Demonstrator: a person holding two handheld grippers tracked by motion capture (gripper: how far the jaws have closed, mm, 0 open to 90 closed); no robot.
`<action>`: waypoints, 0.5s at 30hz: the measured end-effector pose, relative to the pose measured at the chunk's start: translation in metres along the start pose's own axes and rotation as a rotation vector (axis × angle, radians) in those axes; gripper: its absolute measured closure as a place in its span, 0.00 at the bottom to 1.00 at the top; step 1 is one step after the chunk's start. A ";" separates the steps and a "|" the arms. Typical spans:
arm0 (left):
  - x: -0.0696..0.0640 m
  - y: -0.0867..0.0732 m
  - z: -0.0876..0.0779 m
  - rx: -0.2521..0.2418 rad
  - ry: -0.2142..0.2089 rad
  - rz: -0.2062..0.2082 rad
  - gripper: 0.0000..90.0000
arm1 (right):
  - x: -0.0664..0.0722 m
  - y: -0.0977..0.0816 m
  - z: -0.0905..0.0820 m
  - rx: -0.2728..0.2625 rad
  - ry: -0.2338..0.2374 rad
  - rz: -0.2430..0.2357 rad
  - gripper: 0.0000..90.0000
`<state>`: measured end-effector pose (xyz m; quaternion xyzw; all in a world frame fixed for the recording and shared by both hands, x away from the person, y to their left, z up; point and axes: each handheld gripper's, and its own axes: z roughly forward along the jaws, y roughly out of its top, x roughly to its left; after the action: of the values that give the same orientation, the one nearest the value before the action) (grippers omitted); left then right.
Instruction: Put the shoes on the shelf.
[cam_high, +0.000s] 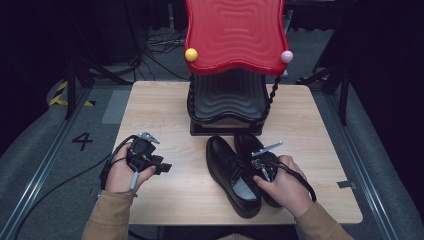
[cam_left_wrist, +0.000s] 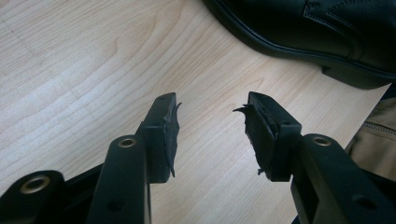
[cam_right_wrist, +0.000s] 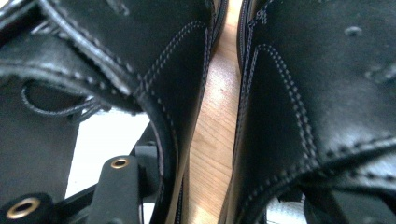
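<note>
High view, we saw our right gripper (cam_high: 261, 167) astride both shoes' (cam_high: 232, 170) inner walls, grip uncertain, left gripper (cam_high: 162, 167) released beside them.

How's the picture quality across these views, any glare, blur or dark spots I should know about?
High view: the table is evenly lit and the room around it falls into darkness; the red rack top carries shiny highlights. Left gripper view: sharp wood grain, pad edges crisp. Right gripper view: the shoes sit very close, stitching slightly soft, with a blown-out white insole.
</note>
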<state>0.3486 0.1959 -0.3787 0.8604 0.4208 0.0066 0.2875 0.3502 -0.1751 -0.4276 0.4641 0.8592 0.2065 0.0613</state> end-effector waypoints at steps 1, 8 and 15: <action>0.000 0.000 0.000 0.000 0.000 0.000 0.60 | 0.001 0.001 0.001 0.007 -0.005 -0.001 0.56; -0.001 0.000 -0.001 -0.005 0.001 -0.003 0.60 | 0.009 0.008 0.002 0.017 -0.020 -0.030 0.75; -0.001 0.001 0.002 0.002 0.002 0.001 0.60 | 0.007 0.011 0.003 0.029 0.013 -0.019 0.80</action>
<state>0.3494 0.1938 -0.3791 0.8610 0.4205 0.0073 0.2861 0.3554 -0.1639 -0.4251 0.4554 0.8668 0.1963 0.0511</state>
